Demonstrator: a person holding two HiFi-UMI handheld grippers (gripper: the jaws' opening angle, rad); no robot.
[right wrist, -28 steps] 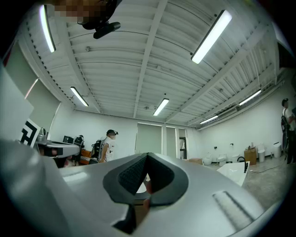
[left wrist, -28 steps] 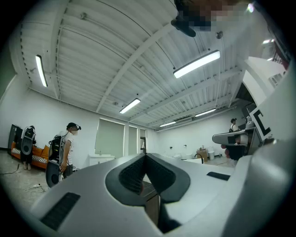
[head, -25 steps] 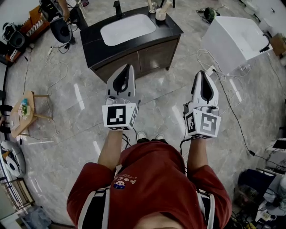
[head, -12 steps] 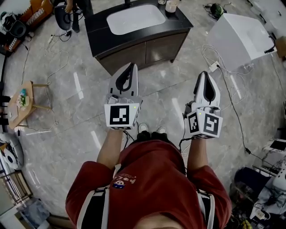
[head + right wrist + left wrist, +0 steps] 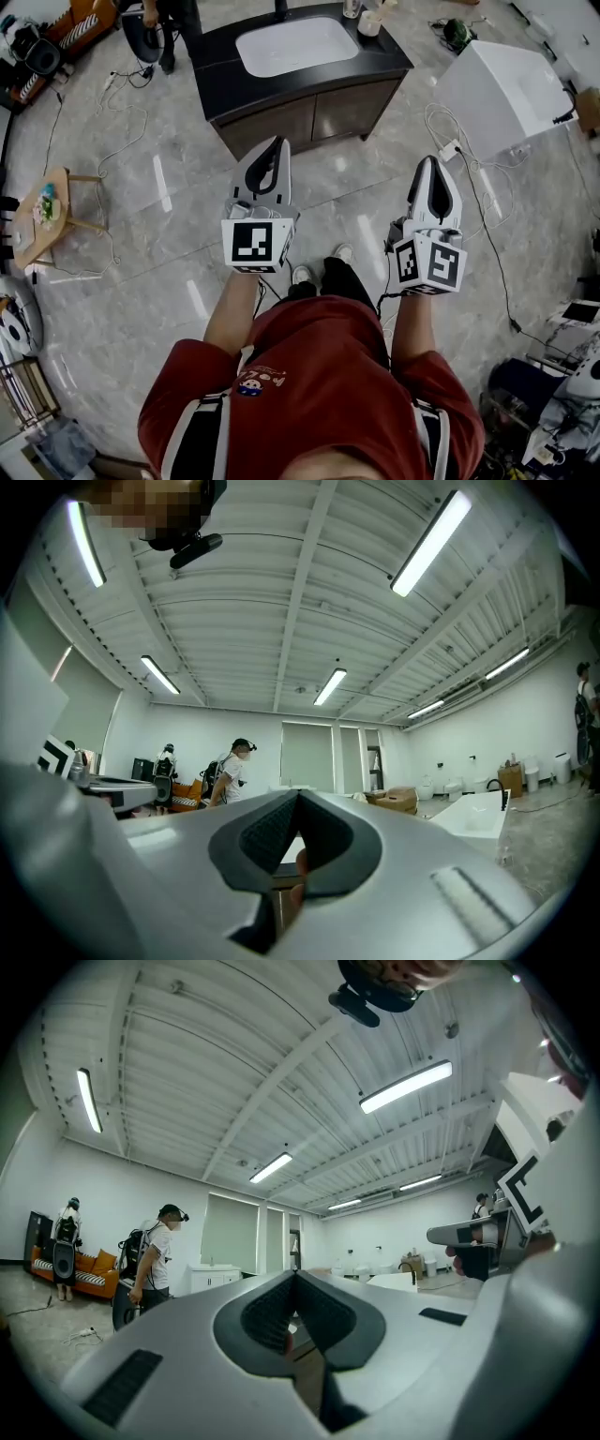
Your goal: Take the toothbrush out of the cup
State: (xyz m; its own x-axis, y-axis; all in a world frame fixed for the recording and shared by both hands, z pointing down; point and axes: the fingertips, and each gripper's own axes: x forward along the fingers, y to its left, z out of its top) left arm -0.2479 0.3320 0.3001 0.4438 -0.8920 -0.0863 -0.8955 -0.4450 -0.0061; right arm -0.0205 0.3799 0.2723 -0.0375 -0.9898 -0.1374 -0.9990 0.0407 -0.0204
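Ahead, one dark vanity surface [image 5: 217, 86] with a white sink [image 5: 286, 45] stands on the floor [image 5: 159, 197]. A white tub [image 5: 502, 94] sits right and a wooden stool [image 5: 47, 225] left. The toothbrush [image 5: 382, 7] stands in the cup [image 5: 370, 25] at the surface's far right corner. It is well apart from the two hand-held grippers, left [image 5: 277, 142] and right [image 5: 432, 161], both pressed together and empty.

black counter [image 5: 217, 82], white sink [image 5: 295, 45], grey veined floor [image 5: 159, 216], red shirt [image 5: 319, 375], left claw [image 5: 277, 142] and right claw [image 5: 432, 161] white with black-white square markers.
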